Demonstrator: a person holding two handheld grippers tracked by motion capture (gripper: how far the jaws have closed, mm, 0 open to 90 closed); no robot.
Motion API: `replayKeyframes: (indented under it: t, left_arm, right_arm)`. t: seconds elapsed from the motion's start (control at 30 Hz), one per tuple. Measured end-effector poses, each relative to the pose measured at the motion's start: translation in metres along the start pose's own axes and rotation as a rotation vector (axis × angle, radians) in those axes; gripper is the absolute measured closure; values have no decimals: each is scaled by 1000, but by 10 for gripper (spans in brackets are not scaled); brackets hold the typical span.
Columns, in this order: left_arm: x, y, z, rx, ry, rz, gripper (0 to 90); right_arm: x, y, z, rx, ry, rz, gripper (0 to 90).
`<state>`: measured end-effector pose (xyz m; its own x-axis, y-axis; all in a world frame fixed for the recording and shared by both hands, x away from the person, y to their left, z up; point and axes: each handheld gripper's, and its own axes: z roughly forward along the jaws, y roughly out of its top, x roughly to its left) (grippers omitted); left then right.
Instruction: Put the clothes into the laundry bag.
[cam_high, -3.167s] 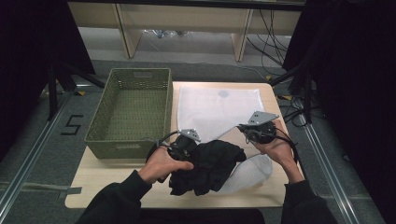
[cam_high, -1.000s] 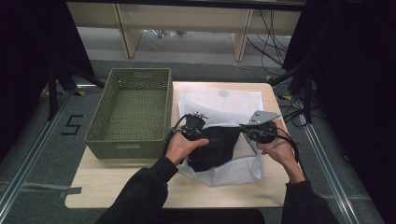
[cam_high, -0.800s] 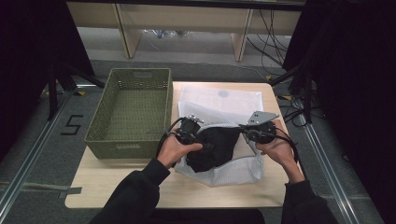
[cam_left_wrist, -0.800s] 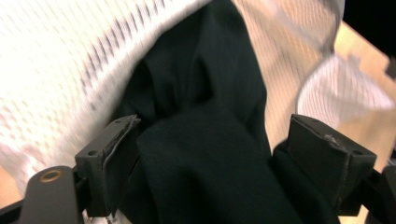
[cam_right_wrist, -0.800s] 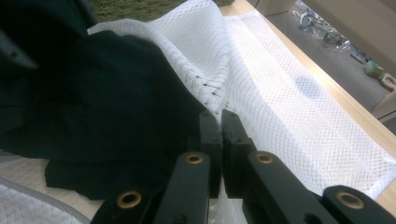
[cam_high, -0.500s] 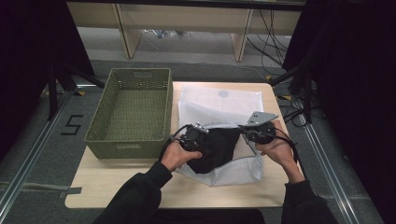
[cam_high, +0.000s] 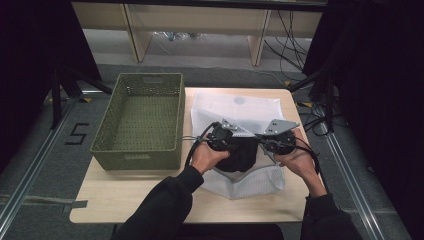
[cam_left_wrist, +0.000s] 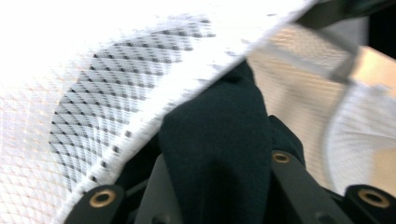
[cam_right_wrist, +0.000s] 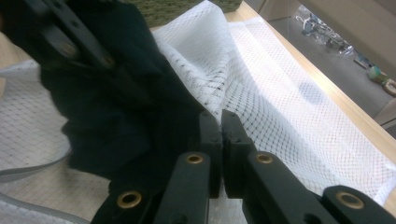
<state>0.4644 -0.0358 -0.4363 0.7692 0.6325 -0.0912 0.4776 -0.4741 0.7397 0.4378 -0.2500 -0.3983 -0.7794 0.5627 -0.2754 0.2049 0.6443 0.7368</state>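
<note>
The work in hand is stuffing a black garment (cam_high: 239, 156) into a white mesh laundry bag (cam_high: 240, 107) that lies on the tabletop (cam_high: 125, 200) to the right of an empty green basket (cam_high: 137, 122). The garment sits at the bag's near opening, between the two hands, partly under the mesh and partly still outside, to judge from the bare dark cloth in the high view. The left gripper (cam_high: 222, 140) has just been closing its jaws, and in the left gripper view a fold of the black garment (cam_left_wrist: 219, 154) stands between them, so it appears to be gripping the cloth beneath the bag's white edge (cam_left_wrist: 154, 112). The right gripper (cam_high: 276, 142) has its jaws pressed together on the mesh rim (cam_right_wrist: 219, 109), holding the mouth of the bag up and open. Most of the garment seems to be in; what looks left is to push the remainder deeper, let go of it, and close the bag.
</note>
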Motion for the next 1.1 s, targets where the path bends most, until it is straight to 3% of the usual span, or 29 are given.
replayKeyframes:
  t: [0.03, 0.07, 0.1, 0.17, 0.27, 0.3, 0.33, 0.37, 0.43, 0.47, 0.5, 0.6, 0.63, 0.7, 0.73, 0.77, 0.83, 0.9, 1.0, 1.1]
  left_arm:
    - [5, -5, 12, 25, -15, -47, 729]
    - [5, -5, 12, 25, -15, -47, 683]
    - [7, -12, 20, 66, -23, -70, 640]
    - [7, -15, 19, 66, -30, -70, 608]
    - [3, -16, 1, 81, -33, -41, 404]
    - [0, -16, -14, 75, -3, -16, 339]
    - [0, -16, -14, 75, -3, -16, 305]
    - [0, -17, -24, 77, 2, 0, 305]
    - [0, -20, -36, 85, 8, 8, 219]
    - [0, -24, -41, 87, 13, 5, 219]
    - [2, -32, -48, 113, 13, 16, 200]
    - [3, -39, -47, 128, 2, 16, 201]
    - [4, -44, -39, 169, -30, 16, 241]
    - [2, -47, -27, 185, -60, 27, 366]
    - [2, -47, -27, 185, -60, 27, 483]
    - [-1, -47, -15, 207, -74, 64, 663]
    - [-2, -45, -2, 207, -56, 70, 808]
    - [-3, -40, 6, 176, -56, 41, 845]
    - [-1, -30, 8, 145, -39, 62, 854]
    - [6, -12, 11, 35, 3, -16, 855]
  right_arm:
    - [-1, -1, 1, 2, -6, 1, 900]
    - [-1, -1, 1, 2, -6, 1, 900]
    - [-1, -3, 1, 7, -8, 14, 900]
    - [-2, -4, 1, 8, -8, 7, 900]
    - [-4, -6, 1, 6, -14, 14, 900]
    - [-5, -6, 1, 4, -10, 11, 900]
    - [-5, -6, 1, 4, -10, 11, 900]
    - [-3, -7, 0, 9, -13, 28, 899]
    - [-3, -5, 1, 8, -11, 10, 900]
    - [-3, -5, 1, 8, -11, 10, 900]
    - [-2, -4, 1, 8, -11, 5, 899]
    - [-2, -4, 1, 12, -10, 7, 899]
    - [-1, -4, 2, 10, -7, 7, 900]
    - [-1, -4, 3, 13, -5, 6, 900]
    - [-1, -4, 3, 13, -5, 6, 900]
    - [-1, -4, 3, 12, -5, 6, 900]
    - [-1, -4, 2, 11, -5, 4, 899]
    - [-1, -5, 0, 18, -6, 11, 899]
    - [-1, -6, 0, 10, -1, 5, 900]
    - [-2, -6, -5, 8, -6, 16, 900]
